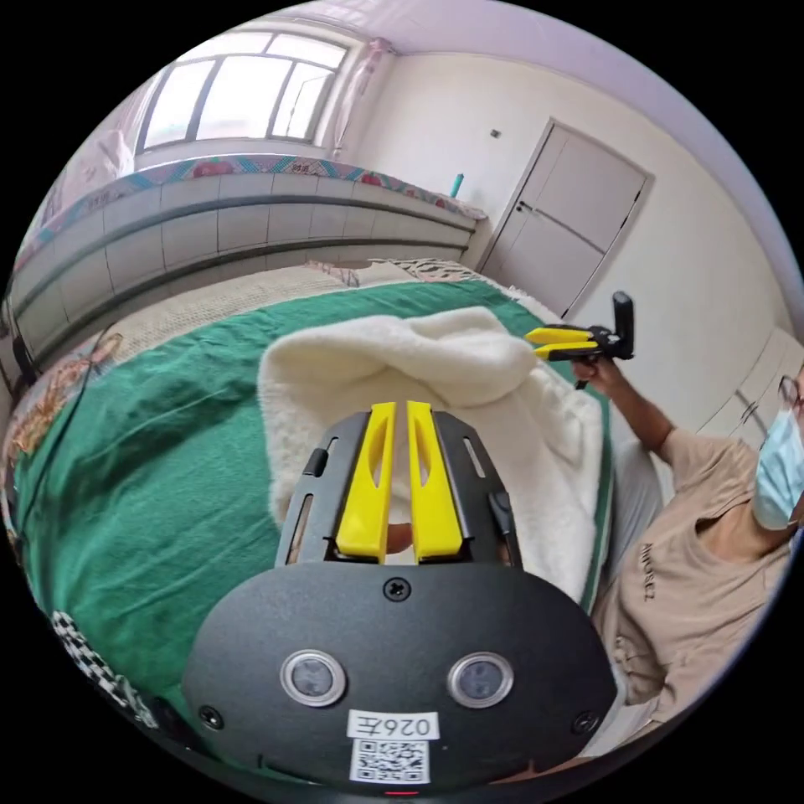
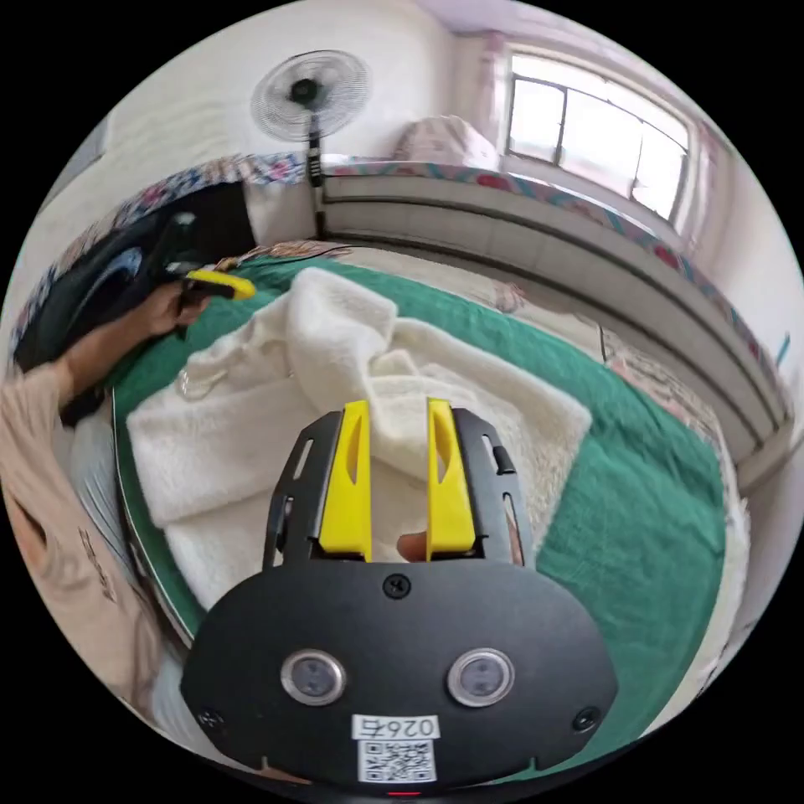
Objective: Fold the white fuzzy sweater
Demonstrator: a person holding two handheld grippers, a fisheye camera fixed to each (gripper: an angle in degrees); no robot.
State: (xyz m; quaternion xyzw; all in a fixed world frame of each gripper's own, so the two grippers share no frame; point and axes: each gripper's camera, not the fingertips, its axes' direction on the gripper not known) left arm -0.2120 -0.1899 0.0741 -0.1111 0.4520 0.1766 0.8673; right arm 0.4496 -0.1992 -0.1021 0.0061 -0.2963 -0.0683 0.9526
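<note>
Each gripper carries a white sticker with a printed number and a square code below it, and the person's beige shirt [image 1: 670, 586] has a small line of dark letters on the chest, too small to make out. The white fuzzy sweater [image 1: 469, 394] lies on a green blanket [image 1: 151, 469] that covers the bed, near the edge beside the person. Its fabric is cream-white, thick and woolly, and it is bunched in soft folds, with one part raised into a rounded hump. In the left gripper view, the left gripper [image 1: 400, 410] has its yellow jaws almost together above the sweater, with only a narrow slit between them; I cannot tell if they pinch any fabric. In the right gripper view, the right gripper [image 2: 398, 414] has its jaws apart, and a fold of the sweater is seen between them, but a grip is not clear. A standing fan [image 2: 311, 92] is by the wall, and a window [image 1: 243, 88] is above the tiled ledge.
</note>
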